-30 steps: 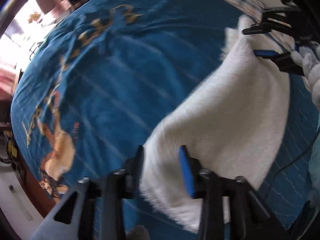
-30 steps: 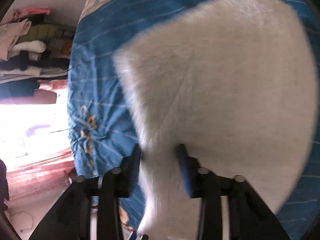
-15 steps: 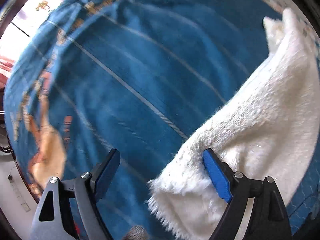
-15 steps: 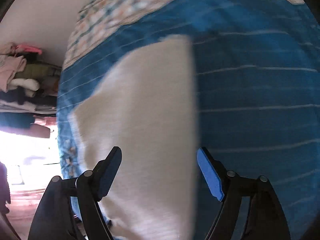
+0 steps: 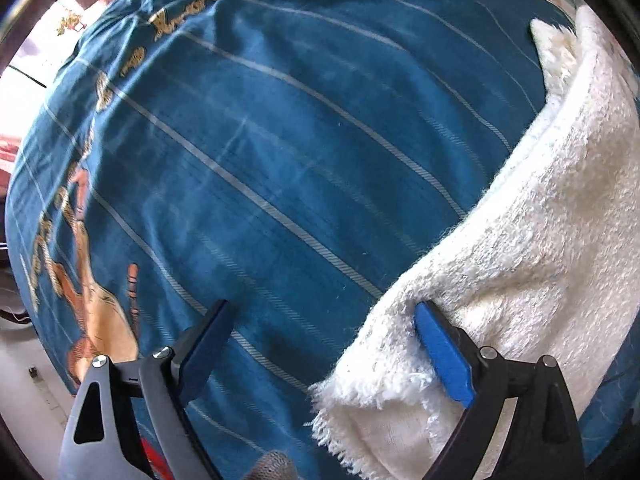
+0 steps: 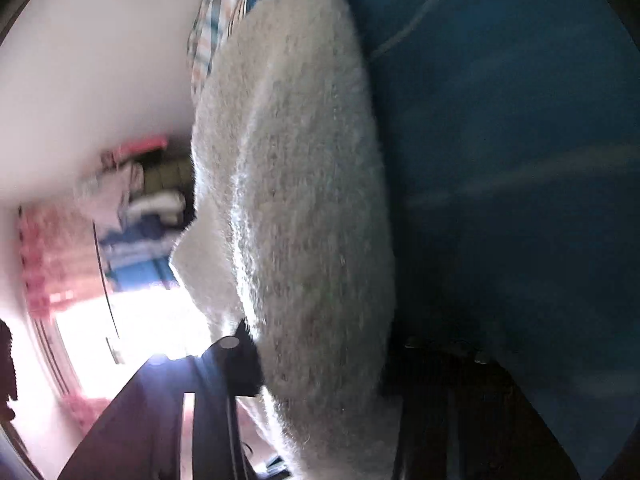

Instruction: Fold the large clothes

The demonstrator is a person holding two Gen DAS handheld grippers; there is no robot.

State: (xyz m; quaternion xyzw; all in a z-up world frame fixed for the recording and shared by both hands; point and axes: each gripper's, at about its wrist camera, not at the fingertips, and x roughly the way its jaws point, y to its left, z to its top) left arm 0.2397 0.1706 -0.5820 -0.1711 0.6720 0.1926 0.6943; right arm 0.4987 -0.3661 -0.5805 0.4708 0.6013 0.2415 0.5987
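A white fluffy garment (image 5: 532, 248) lies folded on the blue striped bedspread (image 5: 280, 140), along the right of the left wrist view. My left gripper (image 5: 324, 344) is open, its right finger (image 5: 440, 356) resting against the garment's near corner, its left finger over the bedspread. In the right wrist view the same white garment (image 6: 304, 200) fills the middle, standing between the fingers of my right gripper (image 6: 320, 364). The right finger is in dark shadow, so whether it is shut on the garment is unclear.
The bedspread carries gold lettering and an orange figure (image 5: 100, 312) towards the left edge. A checked pillow (image 6: 212, 32) lies at the head of the bed. Stacked clothes (image 6: 132, 192) sit beyond the bed by a bright window.
One second ago both grippers were shut on the garment. They opened half a second ago. The left has stayed open by the corner; the right has moved in close around the garment's edge.
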